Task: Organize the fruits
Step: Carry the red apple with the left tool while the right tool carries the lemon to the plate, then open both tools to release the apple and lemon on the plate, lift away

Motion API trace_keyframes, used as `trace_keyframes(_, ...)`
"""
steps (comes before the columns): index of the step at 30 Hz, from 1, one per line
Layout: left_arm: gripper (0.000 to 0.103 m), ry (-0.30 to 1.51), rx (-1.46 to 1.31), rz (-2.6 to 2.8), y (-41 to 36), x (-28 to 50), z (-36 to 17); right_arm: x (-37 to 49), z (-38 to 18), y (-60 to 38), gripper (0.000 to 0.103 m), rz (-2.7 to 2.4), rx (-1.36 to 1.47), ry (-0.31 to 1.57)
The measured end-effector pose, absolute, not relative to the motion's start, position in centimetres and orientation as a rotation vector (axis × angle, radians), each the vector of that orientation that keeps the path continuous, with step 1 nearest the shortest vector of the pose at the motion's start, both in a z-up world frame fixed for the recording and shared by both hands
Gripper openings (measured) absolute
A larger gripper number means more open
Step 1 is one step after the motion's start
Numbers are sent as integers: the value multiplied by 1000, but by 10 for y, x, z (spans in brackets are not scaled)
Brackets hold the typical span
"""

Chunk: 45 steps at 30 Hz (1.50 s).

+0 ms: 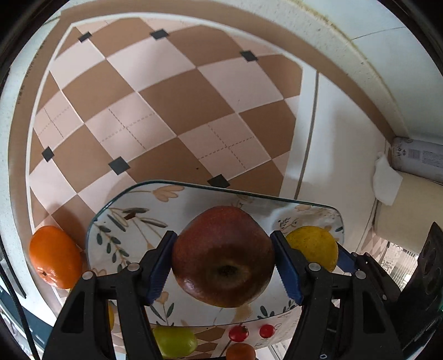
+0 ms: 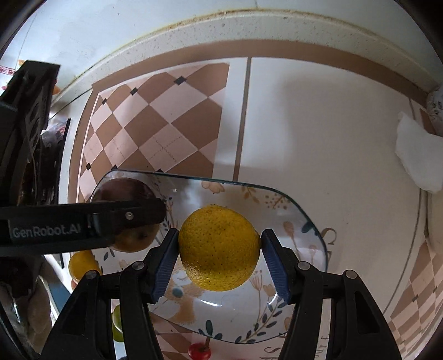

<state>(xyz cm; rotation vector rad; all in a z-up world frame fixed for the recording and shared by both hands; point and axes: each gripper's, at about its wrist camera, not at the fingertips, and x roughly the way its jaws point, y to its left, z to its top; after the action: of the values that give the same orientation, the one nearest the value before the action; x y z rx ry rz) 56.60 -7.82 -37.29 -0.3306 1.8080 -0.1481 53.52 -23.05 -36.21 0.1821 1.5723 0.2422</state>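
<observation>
My left gripper (image 1: 223, 260) is shut on a dark red apple (image 1: 223, 256) and holds it over the floral plate (image 1: 133, 216). My right gripper (image 2: 218, 249) is shut on a yellow citrus fruit (image 2: 219, 247) over the same plate (image 2: 301, 221); that fruit also shows in the left wrist view (image 1: 314, 245). In the right wrist view the left gripper's black arm (image 2: 83, 224) crosses in front of the apple (image 2: 121, 188).
An orange (image 1: 54, 256) lies left of the plate. A green fruit (image 1: 174, 342) and small red tomatoes (image 1: 238, 333) lie at the plate's near edge. A white cloth (image 2: 418, 155) and a wall edge (image 2: 249, 25) stand at the right and back. A checkered mat (image 1: 166, 105) covers the counter.
</observation>
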Motion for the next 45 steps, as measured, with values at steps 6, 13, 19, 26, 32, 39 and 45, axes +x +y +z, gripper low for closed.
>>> trace_keyframes(6, 67, 1849, -356, -132, -73, 565, -384, 538, -371, -235, 75, 247, 232, 1588)
trace_keyframes(13, 87, 1773, -288, -124, -73, 565, -365, 535, -364, -243, 89, 221, 242, 1591)
trace_keyframes(19, 87, 1682, -189, -86, -69, 556, -344, 517, -341, -245, 93, 142, 178, 1527)
trace_keyframes(26, 87, 1504, -41, 0, -49, 512, -298, 472, -309, -246, 93, 45, 103, 1465)
trace_keyframes(32, 87, 1390, 46, 11, -53, 463, -270, 430, -284, -239, 93, 4, 105, 1417)
trace_keyframes(39, 87, 1296, 72, -5, -43, 417, -238, 383, -252, -236, 93, -38, 114, 1349)
trace_keyframes(45, 87, 1231, 55, -31, -42, 382, -206, 348, -218, -231, 93, -38, 124, 1290)
